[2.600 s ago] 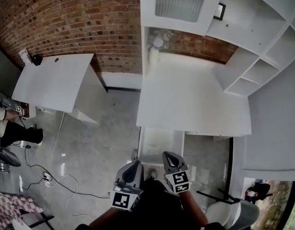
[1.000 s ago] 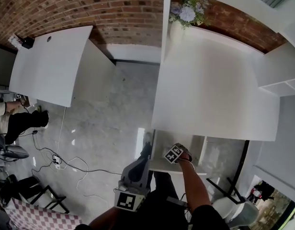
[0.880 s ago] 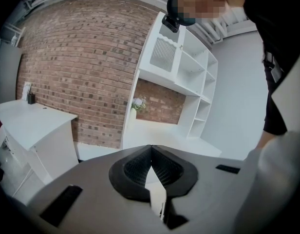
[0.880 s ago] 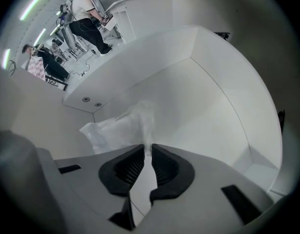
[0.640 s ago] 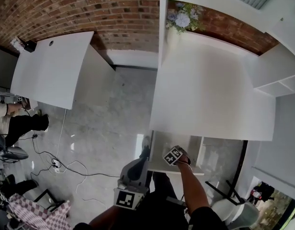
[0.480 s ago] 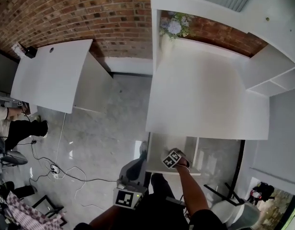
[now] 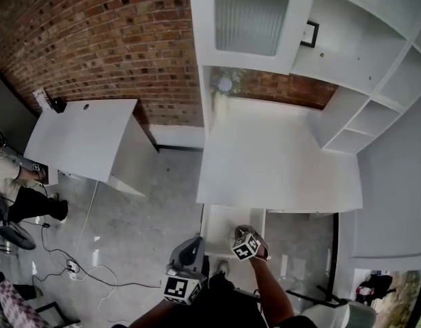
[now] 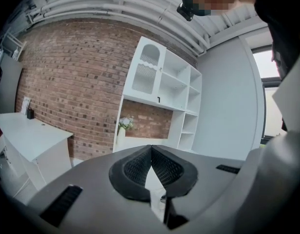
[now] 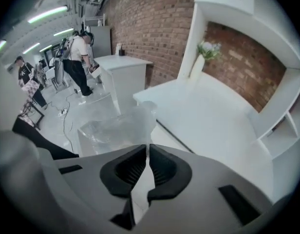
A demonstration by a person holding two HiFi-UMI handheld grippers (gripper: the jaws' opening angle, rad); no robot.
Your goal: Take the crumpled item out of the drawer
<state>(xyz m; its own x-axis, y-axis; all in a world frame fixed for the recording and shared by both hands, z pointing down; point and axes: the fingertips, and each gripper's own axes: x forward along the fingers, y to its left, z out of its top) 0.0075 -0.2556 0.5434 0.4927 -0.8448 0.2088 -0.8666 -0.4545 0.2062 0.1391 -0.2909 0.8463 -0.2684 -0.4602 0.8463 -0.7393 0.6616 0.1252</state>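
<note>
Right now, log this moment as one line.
right gripper: jaws closing on crumpled clear plastic | left gripper: shut, empty | drawer: open

Indoor studio or lab space dressed as a home office: a white desk [image 7: 279, 156] against a brick wall [image 7: 108, 39], shelf unit [image 7: 361, 67] above it, flower vase [image 7: 221, 91] at its back corner, loose cables [image 7: 72, 268] on the concrete floor [image 7: 149, 203] left of it
</note>
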